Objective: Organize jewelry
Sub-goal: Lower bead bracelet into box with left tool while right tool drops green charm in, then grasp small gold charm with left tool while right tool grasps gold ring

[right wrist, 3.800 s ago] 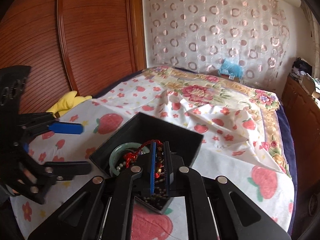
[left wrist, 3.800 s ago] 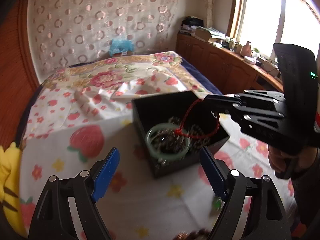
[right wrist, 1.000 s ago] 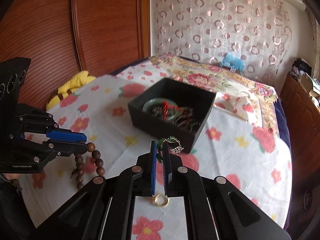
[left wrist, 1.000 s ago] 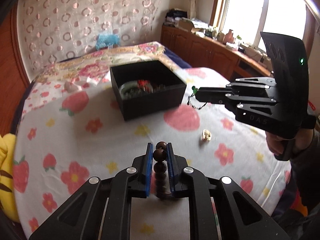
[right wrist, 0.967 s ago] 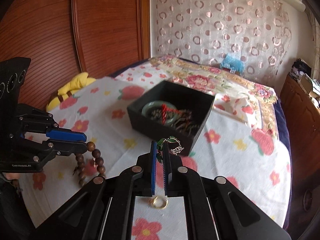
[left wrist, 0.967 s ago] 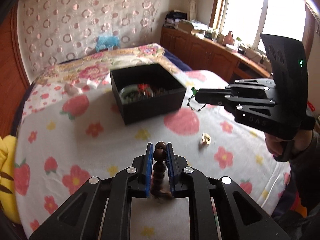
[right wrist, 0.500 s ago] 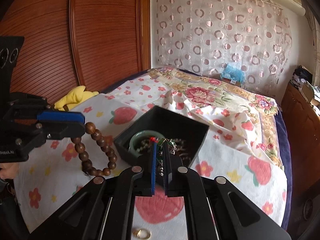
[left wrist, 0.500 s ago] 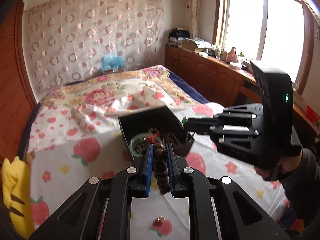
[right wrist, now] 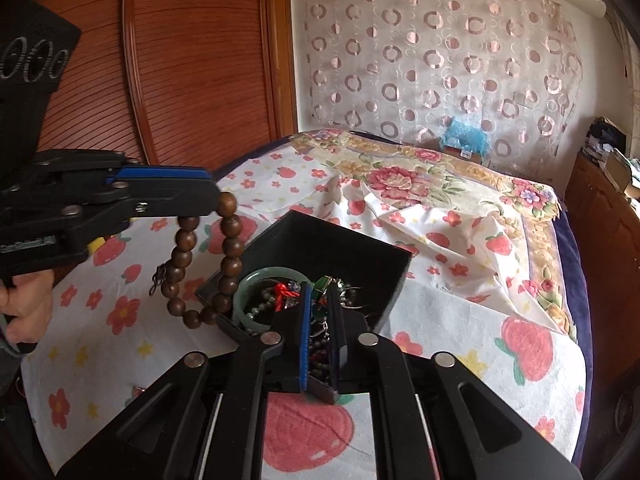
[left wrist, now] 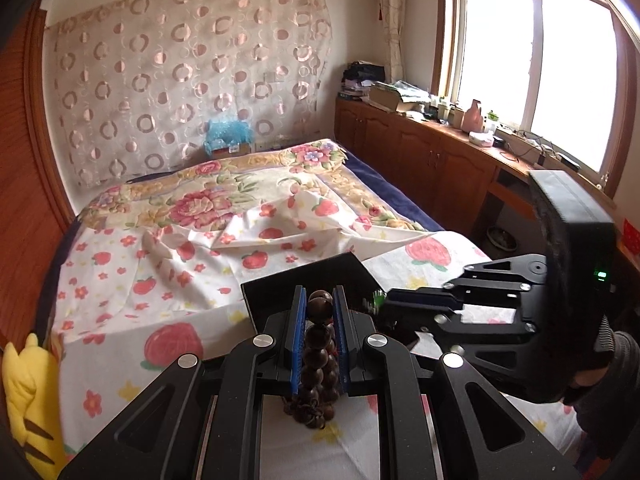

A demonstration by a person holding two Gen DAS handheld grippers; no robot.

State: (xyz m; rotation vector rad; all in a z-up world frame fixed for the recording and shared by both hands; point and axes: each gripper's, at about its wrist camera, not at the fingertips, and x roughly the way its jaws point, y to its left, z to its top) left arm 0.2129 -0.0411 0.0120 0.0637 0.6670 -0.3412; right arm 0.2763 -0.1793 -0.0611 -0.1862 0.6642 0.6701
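Observation:
A black jewelry box (right wrist: 344,248) sits on the strawberry-print sheet and holds a green jade bangle (right wrist: 248,280), a red cord and dark beads. My left gripper (left wrist: 320,300) is shut on a brown wooden bead bracelet (left wrist: 318,356), which hangs at the box's left rim (right wrist: 228,240). My right gripper (right wrist: 320,292) is shut on a green-stone chain necklace (right wrist: 322,282) and holds it over the box's near part. In the left wrist view the box (left wrist: 280,284) is mostly hidden behind both grippers.
A yellow plush toy (left wrist: 24,392) lies at the bed's left edge. A wooden wardrobe (right wrist: 180,60) stands left, and wooden cabinets (left wrist: 420,152) with clutter run under the window. A small item (right wrist: 138,391) lies on the sheet near the bed's front.
Both grippers have moved from the front of the bed up to the box. The bracelet now hangs at the box's rim and the necklace is over its inside.

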